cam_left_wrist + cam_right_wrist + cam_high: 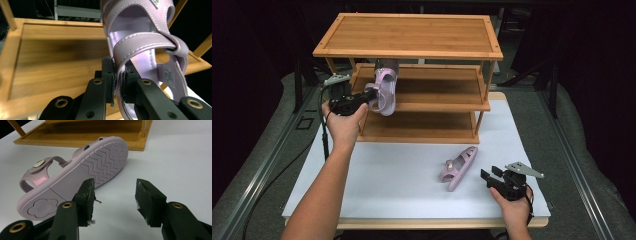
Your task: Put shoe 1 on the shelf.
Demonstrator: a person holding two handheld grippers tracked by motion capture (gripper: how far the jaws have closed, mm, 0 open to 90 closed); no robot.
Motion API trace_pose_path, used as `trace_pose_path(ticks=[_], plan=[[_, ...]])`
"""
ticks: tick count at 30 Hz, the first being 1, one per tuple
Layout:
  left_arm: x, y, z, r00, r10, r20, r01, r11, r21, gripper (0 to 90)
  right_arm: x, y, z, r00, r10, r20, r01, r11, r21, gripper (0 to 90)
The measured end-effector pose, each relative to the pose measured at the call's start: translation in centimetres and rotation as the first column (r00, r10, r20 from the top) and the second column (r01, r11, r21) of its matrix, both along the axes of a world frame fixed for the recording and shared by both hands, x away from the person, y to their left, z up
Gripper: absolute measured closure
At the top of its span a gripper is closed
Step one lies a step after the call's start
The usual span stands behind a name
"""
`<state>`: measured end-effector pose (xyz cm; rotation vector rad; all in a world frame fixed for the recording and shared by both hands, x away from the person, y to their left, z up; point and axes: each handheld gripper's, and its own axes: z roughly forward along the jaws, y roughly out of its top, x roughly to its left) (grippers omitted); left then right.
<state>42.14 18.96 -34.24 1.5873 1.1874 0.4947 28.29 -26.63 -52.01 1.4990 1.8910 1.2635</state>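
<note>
My left gripper (371, 95) is shut on the heel strap of a lilac sandal (384, 90), holding it up at the left front of the bamboo rack's middle shelf (437, 87). In the left gripper view the strap (140, 42) is pinched between the black jaws (119, 83), with the shelf board (55, 62) behind. A second lilac sandal (458, 167) lies on its side on the white table, sole toward my right gripper (488, 173). That gripper (114, 195) is open, just short of the sole (75, 182).
The three-tier bamboo shoe rack (409, 35) stands at the back of the white tabletop (387, 180). Its bottom shelf (419, 127) and top shelf are bare. Dark floor and metal rails (572, 165) flank the table.
</note>
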Motion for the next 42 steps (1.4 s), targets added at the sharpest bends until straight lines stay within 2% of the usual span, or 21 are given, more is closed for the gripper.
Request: trace_pose_path(ticks=[1,8,11,17,19,22,28,31,33,35,40,42], plan=[[0.7,-0.5,-0.1,0.9999,0.008,-0.013,-0.008,1.0000,0.003,83.0,0.0,0.0,0.0,1.0000,-0.002,0.000,0.002,1.000,0.002,49.6],[2.5,-1.4,-0.7,0.9980,0.048,-0.042,-0.047,0.9986,0.022,82.9,-0.1,0.1,0.0,1.0000,0.002,-0.002,-0.002,1.000,0.006,49.6],[3.2,-1.6,-0.7,0.9962,0.064,-0.059,-0.064,0.9980,0.003,82.9,-0.1,0.1,-0.1,1.0000,0.007,-0.003,-0.007,1.000,0.015,49.6],[4.2,-1.9,-0.7,0.9955,0.072,-0.061,-0.072,0.9974,0.003,82.8,-0.1,0.0,-0.1,1.0000,0.002,-0.004,-0.002,1.000,0.016,49.7],[4.8,-2.1,-0.8,0.9947,0.079,-0.066,-0.079,0.9968,-0.011,82.8,-0.2,-0.1,0.0,1.0000,-0.004,-0.007,0.004,1.000,0.021,49.7],[5.7,-2.7,-0.9,0.9944,0.085,-0.062,-0.085,0.9963,0.012,82.7,-0.3,-0.2,0.0,0.9999,-0.009,-0.005,0.009,1.000,0.024,49.6],[6.5,-3.2,-1.4,0.9934,0.096,-0.062,-0.095,0.9953,0.013,82.1,-0.3,-0.4,-0.2,0.9999,-0.010,-0.012,0.010,0.999,0.032,49.7],[7.0,-3.3,-1.4,0.9923,0.096,-0.079,-0.097,0.9953,-0.004,81.3,-0.3,-0.5,-0.2,0.9999,-0.015,-0.008,0.015,0.999,0.036,49.7],[7.1,-3.7,-1.4,0.9925,0.101,-0.068,-0.102,0.9948,-0.005,80.5,-0.4,-0.5,-0.1,0.9998,-0.018,-0.007,0.019,0.999,0.038,49.7],[7.1,-3.8,-1.3,0.9949,0.073,-0.070,-0.073,0.9973,0.007,80.3,-0.5,-0.5,-0.1,0.9998,-0.018,-0.006,0.019,0.999,0.040,49.6],[7.1,-3.5,-1.4,0.9945,0.070,-0.078,-0.071,0.9974,-0.009,76.5,-0.4,-0.5,-0.2,0.9998,-0.020,-0.007,0.020,0.999,0.041,49.6],[7.2,-3.2,-1.3,0.9961,0.072,-0.051,-0.074,0.9965,-0.039,73.2,-0.4,-0.5,-0.2,0.9998,-0.019,-0.007,0.019,0.999,0.040,49.6]])
